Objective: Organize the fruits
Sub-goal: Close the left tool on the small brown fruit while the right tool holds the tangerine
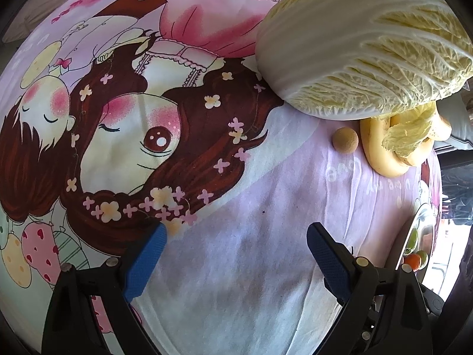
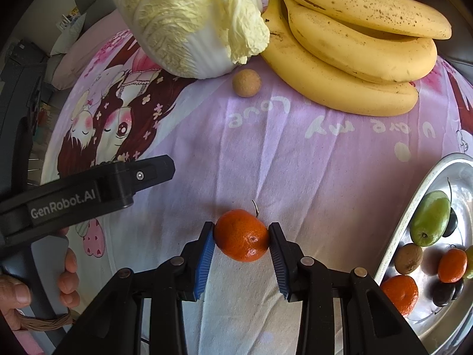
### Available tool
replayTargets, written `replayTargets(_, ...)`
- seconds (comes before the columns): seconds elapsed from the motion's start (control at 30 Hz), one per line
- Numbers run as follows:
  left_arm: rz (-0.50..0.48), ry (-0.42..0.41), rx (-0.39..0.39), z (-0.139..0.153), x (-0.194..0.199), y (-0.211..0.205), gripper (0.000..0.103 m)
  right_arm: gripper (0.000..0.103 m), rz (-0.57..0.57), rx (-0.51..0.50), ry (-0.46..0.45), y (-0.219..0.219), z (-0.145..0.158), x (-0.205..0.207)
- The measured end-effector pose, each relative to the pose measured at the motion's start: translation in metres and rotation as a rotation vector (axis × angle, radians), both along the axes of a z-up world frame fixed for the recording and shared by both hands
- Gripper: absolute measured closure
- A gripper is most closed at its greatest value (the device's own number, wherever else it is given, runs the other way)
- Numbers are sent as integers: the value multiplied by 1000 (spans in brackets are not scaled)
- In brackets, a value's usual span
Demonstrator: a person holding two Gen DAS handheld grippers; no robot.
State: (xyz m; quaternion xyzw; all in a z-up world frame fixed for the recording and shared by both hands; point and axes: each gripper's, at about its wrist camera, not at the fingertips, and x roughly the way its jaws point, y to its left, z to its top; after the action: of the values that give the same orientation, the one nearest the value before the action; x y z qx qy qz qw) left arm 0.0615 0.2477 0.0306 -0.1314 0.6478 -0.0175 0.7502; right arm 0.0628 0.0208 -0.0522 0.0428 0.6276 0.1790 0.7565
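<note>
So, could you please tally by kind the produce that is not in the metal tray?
Napa cabbage: 1
Banana bunch: 1
Small brown round fruit: 1
Mandarin, gripped by the right gripper: 1
Total: 4

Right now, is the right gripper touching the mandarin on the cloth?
Touching. The right wrist view shows both blue pads of the right gripper pressed against opposite sides of the mandarin, no gap visible.

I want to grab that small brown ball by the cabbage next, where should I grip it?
Take the small brown ball across its middle, coming from above, pads on its left and right. It is round and sits free on the cloth; cabbage and bananas crowd its far side.
</note>
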Motion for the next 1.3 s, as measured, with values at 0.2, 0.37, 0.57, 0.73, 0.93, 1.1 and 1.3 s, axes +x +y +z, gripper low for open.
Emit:
replayTargets(0.2, -32, -40, -16, 4, 5, -13, 7, 64, -27, 2, -14, -18, 7, 5)
replayTargets(0.37, -56, -93, -7, 7, 12, -34, 5, 64, -57, 5, -35, -36, 15, 12)
replayTargets(0.57, -116, -123, -11, 11, 26, -65, 4, 64, -67, 2, -54, -53, 22, 21)
replayTargets(0.73, -150, -212, 83, 26, 39, -96, 5, 64, -74, 1, -60, -66, 22, 29)
replayTargets(0.93, -159, -234, 88, 20, 56, -125, 28, 64, -74, 10, -60, -74, 20, 34)
replayTargets(1.1, -128, -249, 96, 14, 74, -145, 46, 64, -75, 23, -59, -84, 17, 37)
replayTargets(1.3, -109, -279, 119, 11, 89, -162, 55, 64, -77, 25, -54, -95, 15, 38)
